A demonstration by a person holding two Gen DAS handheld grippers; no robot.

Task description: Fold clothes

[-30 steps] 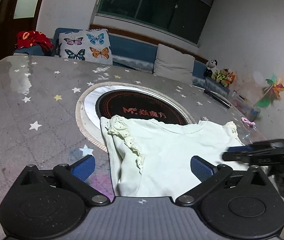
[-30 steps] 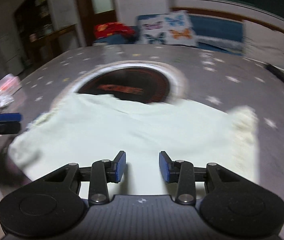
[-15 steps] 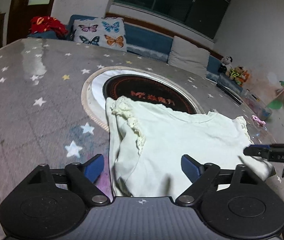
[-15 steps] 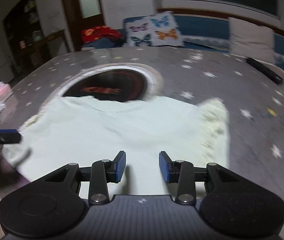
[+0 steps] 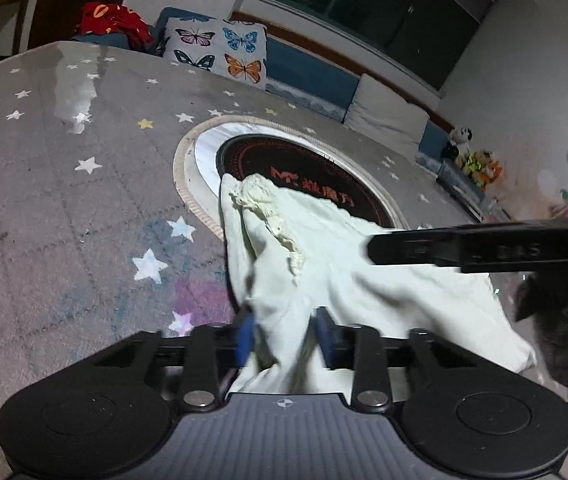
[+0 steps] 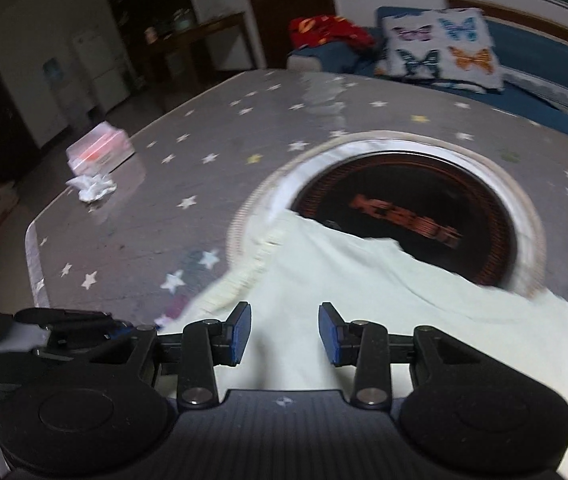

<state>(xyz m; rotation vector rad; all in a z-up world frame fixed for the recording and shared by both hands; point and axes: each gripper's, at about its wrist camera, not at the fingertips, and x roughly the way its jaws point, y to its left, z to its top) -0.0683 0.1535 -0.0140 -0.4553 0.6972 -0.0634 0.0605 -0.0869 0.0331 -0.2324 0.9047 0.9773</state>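
Observation:
A pale yellow-white top (image 5: 324,248) (image 6: 364,280) with frilled sleeves lies on the star-printed table (image 5: 64,200), its neck over a round black hob (image 5: 304,172). My left gripper (image 5: 284,340) is at the near hem below the left sleeve. Its jaws are closing, and a bunch of cloth stands pinched between the blue pads. In the right wrist view the left gripper (image 6: 132,325) shows at the lower left. My right gripper (image 6: 284,332) hovers over the middle of the top, jaws partly apart, cloth flat beneath. From the left it appears as a black bar (image 5: 376,248) across the garment.
A pink-and-white box (image 6: 98,152) and a crumpled tissue (image 6: 92,188) sit near the table's far left edge. Behind the table runs a blue sofa with a butterfly cushion (image 5: 220,52) and red cloth (image 5: 116,20). The table's near left corner (image 6: 34,264) is close by.
My left jaws went from wide open to closed on the hem, gathering the cloth up. My right gripper swept leftward across the top, and now hides the right sleeve in the left wrist view.

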